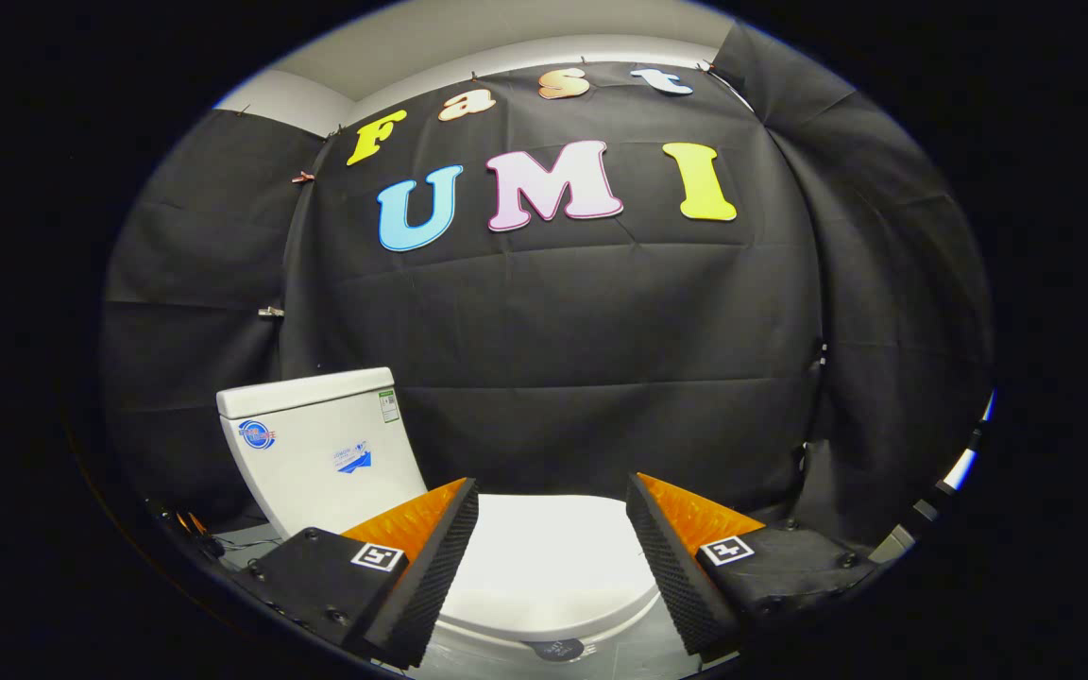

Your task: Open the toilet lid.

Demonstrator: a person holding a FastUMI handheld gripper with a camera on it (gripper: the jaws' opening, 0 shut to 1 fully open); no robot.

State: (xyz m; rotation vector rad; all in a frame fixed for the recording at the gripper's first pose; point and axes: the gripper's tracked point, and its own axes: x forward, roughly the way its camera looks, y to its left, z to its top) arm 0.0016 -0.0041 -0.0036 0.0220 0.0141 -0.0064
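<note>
Claw (552, 557) spread above shut toilet lid (544, 557), seemingly pointing nearward.

Staged recording booth – black cloth wall (601, 321) clipped up, white toilet (544, 567) with tank (317, 453), bathroom mock-up

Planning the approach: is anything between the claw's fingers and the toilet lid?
Nothing: in the gripper view the open claw hangs over the closed toilet lid with bare air between.
</note>
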